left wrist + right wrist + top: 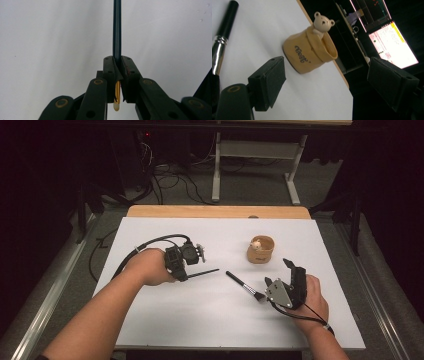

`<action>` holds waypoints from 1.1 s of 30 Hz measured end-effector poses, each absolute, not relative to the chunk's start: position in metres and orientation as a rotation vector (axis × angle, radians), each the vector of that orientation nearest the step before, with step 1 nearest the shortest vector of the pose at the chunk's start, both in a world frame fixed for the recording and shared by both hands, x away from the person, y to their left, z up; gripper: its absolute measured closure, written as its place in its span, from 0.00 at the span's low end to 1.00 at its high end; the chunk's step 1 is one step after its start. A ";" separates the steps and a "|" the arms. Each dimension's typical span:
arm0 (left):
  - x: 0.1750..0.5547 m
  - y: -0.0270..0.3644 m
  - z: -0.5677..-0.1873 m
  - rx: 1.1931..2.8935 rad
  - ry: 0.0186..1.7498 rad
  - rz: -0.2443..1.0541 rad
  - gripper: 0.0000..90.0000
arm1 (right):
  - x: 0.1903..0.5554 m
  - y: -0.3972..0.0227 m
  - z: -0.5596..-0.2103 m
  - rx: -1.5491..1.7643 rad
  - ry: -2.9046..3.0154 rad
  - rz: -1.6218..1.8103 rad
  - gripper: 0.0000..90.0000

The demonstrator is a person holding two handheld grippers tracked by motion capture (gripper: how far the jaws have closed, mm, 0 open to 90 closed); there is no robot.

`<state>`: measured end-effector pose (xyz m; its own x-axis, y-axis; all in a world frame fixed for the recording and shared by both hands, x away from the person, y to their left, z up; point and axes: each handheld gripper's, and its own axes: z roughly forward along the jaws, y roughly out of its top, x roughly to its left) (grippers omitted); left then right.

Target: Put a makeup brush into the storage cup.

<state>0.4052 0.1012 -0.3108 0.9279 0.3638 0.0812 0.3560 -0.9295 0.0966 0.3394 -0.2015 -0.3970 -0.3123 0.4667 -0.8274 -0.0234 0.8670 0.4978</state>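
Observation:
A thin dark-handled brush (204, 272) is clamped in my left gripper (186, 275), which is shut on it. Its handle sticks out to the right, just above the white table. In the left gripper view the dark handle (117, 30) runs straight up from my left gripper (117, 60), with a gold ferrule and pale tip behind the jaws. A black makeup brush (244, 285) with a silver ferrule lies on the table at centre right. My right gripper (279, 273) stands open beside its bristle end, with nothing in it. A tan pot with a little bear (261, 249) stands upright beyond.
The right gripper view has the tan pot (309, 52) ahead of my open right gripper (327, 80), the black brush (223, 32) at the left and a lit monitor (392, 42) off the table. The white sheet (220, 320) ends at a wooden back edge (220, 211). Cables and a desk frame lie beyond.

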 end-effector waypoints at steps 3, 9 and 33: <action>0.405 0.098 -0.315 3.017 0.552 0.124 0.92 | 0.340 -0.194 -0.395 0.295 1.843 0.489 0.22; 0.406 0.096 -0.316 3.011 0.552 0.127 0.92 | 0.345 -0.179 -0.399 0.194 1.875 0.444 0.25; 0.405 0.082 -0.314 3.017 0.480 0.157 0.92 | 0.340 -0.155 -0.410 0.071 1.867 0.367 0.40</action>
<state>0.4054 0.0822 -0.3141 0.9456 0.3132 0.0880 0.3048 -0.9475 0.0971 0.3399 -0.1554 -0.4096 -0.3249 0.2308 -0.9172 -0.1337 0.9488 0.2861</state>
